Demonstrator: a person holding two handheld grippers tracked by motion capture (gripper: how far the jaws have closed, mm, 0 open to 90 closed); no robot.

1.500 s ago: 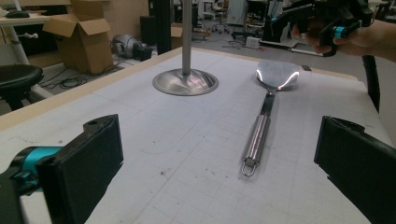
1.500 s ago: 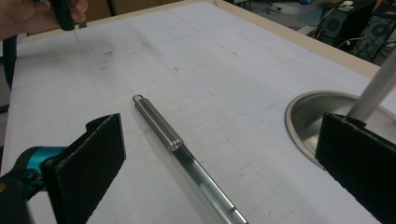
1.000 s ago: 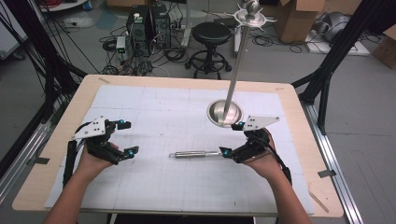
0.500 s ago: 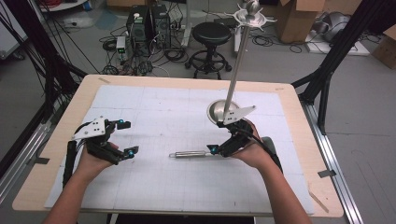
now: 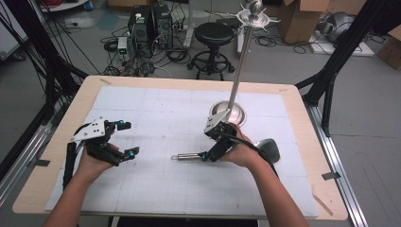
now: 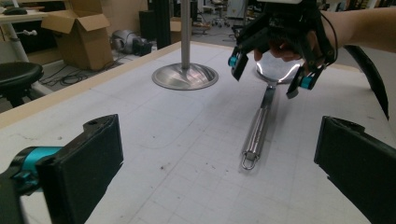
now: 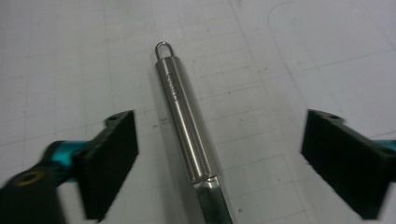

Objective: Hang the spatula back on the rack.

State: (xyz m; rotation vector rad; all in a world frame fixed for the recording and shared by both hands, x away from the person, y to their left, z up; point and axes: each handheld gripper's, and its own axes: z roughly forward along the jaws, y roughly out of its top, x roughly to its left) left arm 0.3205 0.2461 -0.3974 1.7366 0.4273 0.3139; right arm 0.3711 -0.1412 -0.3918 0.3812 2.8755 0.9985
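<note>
Landmark: the stand (image 5: 229, 113), a round steel base with a tall pole, standing on the white mat (image 5: 156, 189) toward the far right of the table (image 5: 56, 142).

Ladle, place: the ladle (image 5: 189, 157) lies flat on the mat on the person's side of the stand's base, handle pointing away to the left.

Ladle, high view: the polished handle with its small end loop is plain; the bowl end is covered by the right hand.

Ladle, left gripper view: the whole ladle (image 6: 258, 128) shows, its shiny bowl lying right of the stand's base (image 6: 185, 76) and under the right gripper (image 6: 268, 74).

Ladle, right gripper view: the handle (image 7: 183, 119) shows close up, with its wire loop and faint lettering.

Right gripper: the right gripper (image 5: 206, 156) hangs over the ladle just in front of the base; its jaws have just been closing yet stand wide, the handle between them with clear gaps on both sides, untouched.

Left gripper: the left gripper (image 5: 127, 138) is well left of the stand, jaws spread wide, nothing between them.

Beyond the stand: a black stool (image 5: 215, 35) on the floor.
</note>
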